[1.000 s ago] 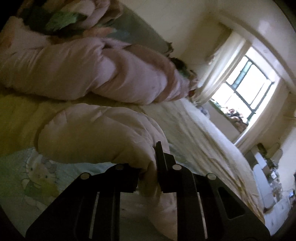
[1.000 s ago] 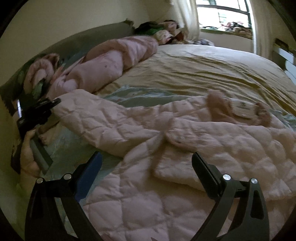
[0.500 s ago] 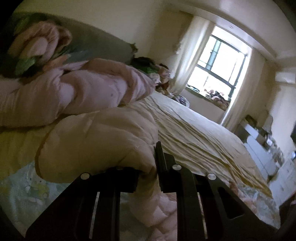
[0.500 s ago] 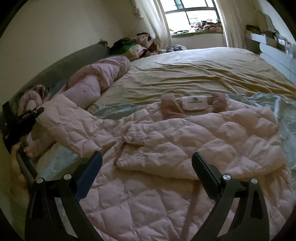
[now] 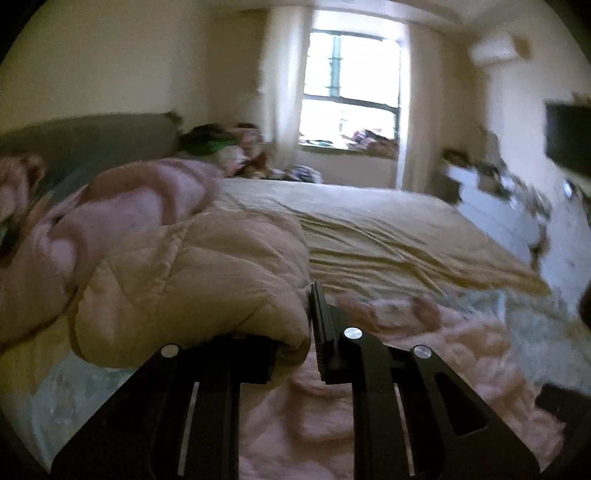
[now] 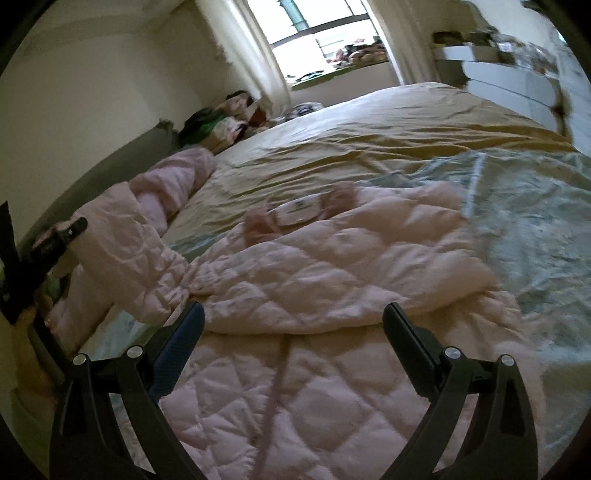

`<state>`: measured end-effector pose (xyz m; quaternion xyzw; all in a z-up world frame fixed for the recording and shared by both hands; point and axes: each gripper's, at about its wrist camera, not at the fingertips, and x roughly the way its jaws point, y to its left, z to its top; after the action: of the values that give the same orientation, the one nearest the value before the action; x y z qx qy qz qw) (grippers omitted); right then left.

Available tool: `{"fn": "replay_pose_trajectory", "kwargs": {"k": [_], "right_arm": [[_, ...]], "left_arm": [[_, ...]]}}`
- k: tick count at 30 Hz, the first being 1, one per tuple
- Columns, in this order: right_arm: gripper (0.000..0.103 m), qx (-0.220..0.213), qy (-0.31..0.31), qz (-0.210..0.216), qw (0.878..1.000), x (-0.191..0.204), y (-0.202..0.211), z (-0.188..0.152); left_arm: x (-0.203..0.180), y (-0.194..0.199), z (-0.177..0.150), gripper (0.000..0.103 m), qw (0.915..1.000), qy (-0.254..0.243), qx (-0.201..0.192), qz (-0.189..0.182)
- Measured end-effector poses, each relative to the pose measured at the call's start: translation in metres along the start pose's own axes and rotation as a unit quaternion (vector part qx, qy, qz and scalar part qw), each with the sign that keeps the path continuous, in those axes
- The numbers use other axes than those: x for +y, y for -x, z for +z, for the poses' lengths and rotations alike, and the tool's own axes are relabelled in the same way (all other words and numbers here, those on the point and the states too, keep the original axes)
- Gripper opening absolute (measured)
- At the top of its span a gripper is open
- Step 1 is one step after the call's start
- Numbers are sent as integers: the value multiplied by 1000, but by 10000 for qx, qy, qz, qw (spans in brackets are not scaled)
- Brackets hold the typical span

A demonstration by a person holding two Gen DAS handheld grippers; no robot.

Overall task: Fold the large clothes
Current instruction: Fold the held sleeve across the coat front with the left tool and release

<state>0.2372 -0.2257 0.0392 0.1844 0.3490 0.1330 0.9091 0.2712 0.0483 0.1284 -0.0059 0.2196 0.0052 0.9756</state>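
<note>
The left gripper (image 5: 308, 332) is pinching a sleeve (image 5: 192, 273) of the pink quilted jacket (image 6: 332, 266), its jaws pressed nearly together on the puffy fabric, which is bulging up and to the left of the fingers and hanging lifted off the bed (image 6: 388, 125). In the right wrist view that same left gripper (image 6: 70, 230) is showing at the far left edge, with the sleeve (image 6: 122, 243) stretching from it down to the jacket's body. The right gripper (image 6: 291, 325) is hovering with its jaws spread wide and holding nothing, its fingertips poised just above the jacket's front panel. The jacket is lying spread on the near part of the bed, collar and white label (image 6: 301, 210) pointing toward the window (image 6: 321, 33), partly over a pale blue patterned sheet (image 6: 535, 206) and a yellow cover. A second pink garment (image 5: 122, 199) is lying bunched along the headboard side, beyond the lifted sleeve. The left view is blurred.
</note>
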Motion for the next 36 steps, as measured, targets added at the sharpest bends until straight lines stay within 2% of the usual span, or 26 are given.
{"fn": "replay_pose_trajectory", "kwargs": {"k": [5, 9, 14, 18, 21, 24, 26, 30, 31, 34, 36], "right_arm": [[96, -204, -303, -124, 9993, -39, 26, 2], [96, -269, -482, -236, 9982, -66, 41, 2], [96, -338, -703, -426, 9960, -96, 56, -1], [96, -401, -901, -591, 9934, -120, 64, -3], [96, -421, -1023, -630, 9919, -133, 66, -5], [96, -412, -1102, -672, 9908, -140, 66, -6], [96, -411, -1124, -680, 9905, -143, 66, -7], [96, -468, -1082, -670, 9908, -142, 71, -5], [96, -482, -1080, -686, 9906, -142, 72, -5], [96, -470, -1115, -714, 9901, -145, 72, -4], [96, -459, -1118, -729, 9900, -145, 71, -5]], "left_arm": [[-76, -12, -31, 9, 9949, -815, 316, -498], [-133, -29, -72, 9, 9820, -1607, 746, -647], [-176, -49, -112, 9, 9647, -2205, 1270, -676], [-195, -56, -143, 10, 9465, -2868, 1394, -502], [-209, -58, -157, 16, 9324, -3299, 1419, -412], [-220, -56, -176, 16, 9036, -4049, 1381, -223], [-220, -56, -180, 18, 9019, -4059, 1440, -313], [-216, -50, -178, 20, 9124, -3791, 1442, -546], [-216, -46, -177, 24, 9144, -3726, 1430, -681], [-222, -32, -178, 46, 9127, -3771, 1284, -910], [-225, -24, -182, 48, 9106, -3778, 1299, -1057]]}}
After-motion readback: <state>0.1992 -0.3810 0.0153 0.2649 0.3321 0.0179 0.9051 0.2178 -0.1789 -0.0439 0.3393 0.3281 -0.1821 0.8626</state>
